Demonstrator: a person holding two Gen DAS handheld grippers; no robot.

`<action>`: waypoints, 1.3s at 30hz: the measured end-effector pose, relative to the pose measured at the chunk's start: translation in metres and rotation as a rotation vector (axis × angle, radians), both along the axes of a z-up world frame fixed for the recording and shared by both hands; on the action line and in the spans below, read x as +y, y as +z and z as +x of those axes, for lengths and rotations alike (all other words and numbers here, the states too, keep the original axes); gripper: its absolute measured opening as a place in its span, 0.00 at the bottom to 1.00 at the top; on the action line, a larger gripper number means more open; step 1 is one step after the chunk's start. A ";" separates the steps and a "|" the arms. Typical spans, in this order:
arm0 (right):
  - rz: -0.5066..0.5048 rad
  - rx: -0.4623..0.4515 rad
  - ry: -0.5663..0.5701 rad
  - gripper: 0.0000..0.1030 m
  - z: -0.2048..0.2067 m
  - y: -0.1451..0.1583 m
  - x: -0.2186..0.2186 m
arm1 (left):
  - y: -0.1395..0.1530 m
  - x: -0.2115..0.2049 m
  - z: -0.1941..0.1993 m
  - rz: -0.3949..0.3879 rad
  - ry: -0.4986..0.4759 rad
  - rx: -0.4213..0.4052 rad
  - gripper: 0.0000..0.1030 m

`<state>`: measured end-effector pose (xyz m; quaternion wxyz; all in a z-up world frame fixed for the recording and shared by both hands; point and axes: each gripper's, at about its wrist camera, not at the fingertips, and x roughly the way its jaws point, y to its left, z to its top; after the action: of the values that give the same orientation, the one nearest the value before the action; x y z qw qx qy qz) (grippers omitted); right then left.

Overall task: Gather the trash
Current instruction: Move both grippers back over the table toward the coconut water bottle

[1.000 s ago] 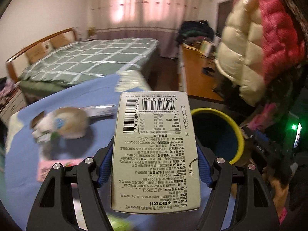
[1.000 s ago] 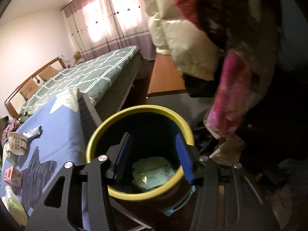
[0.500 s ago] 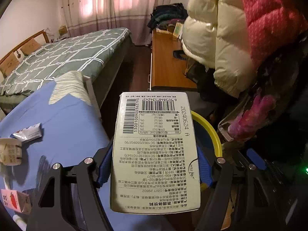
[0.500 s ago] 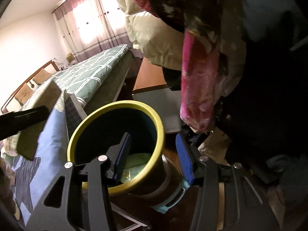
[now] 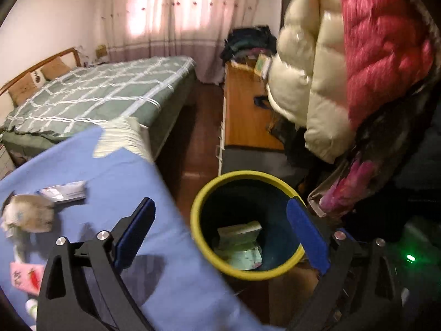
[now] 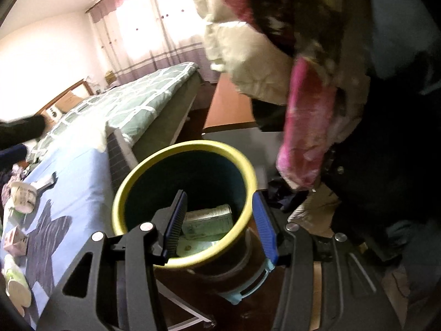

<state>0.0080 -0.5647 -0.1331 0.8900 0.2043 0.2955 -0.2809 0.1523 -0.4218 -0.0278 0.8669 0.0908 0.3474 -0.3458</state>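
A dark bin with a yellow rim (image 5: pixel 242 273) stands beside the blue-covered table (image 5: pixel 115 171). A beige drink carton (image 5: pixel 239 227) lies inside it on green wrappers; it also shows in the right wrist view (image 6: pixel 209 216). My left gripper (image 5: pixel 220 234) is open and empty, above the bin's near-left side. My right gripper (image 6: pixel 217 220) is open and empty, its jaws astride the bin's near rim (image 6: pixel 193 259). On the table lie a crumpled paper cup (image 5: pixel 30 216), a foil wrapper (image 5: pixel 63 191) and a pink carton (image 5: pixel 26 277).
A green-checked bed (image 5: pixel 91 96) lies behind the table. A wooden desk (image 5: pixel 245 113) stands past the bin. Puffy white and red coats (image 5: pixel 344 69) hang close on the right. A white bottle (image 6: pixel 15 281) and a pink carton (image 6: pixel 13 241) sit at the table's near end.
My left gripper has opened and let go of the beige carton, which now lies in the bin. The right gripper has shifted slightly over the bin and stays open.
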 end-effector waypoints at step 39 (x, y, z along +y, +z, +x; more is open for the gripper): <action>-0.019 0.032 0.886 0.54 0.045 0.033 0.298 | 0.010 0.425 -0.101 -0.052 0.684 -0.097 0.95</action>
<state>0.0528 -0.2671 -0.0997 0.9216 0.0453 0.3656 0.1220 0.0515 0.0031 -0.0174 0.9501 -0.0369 0.3074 -0.0396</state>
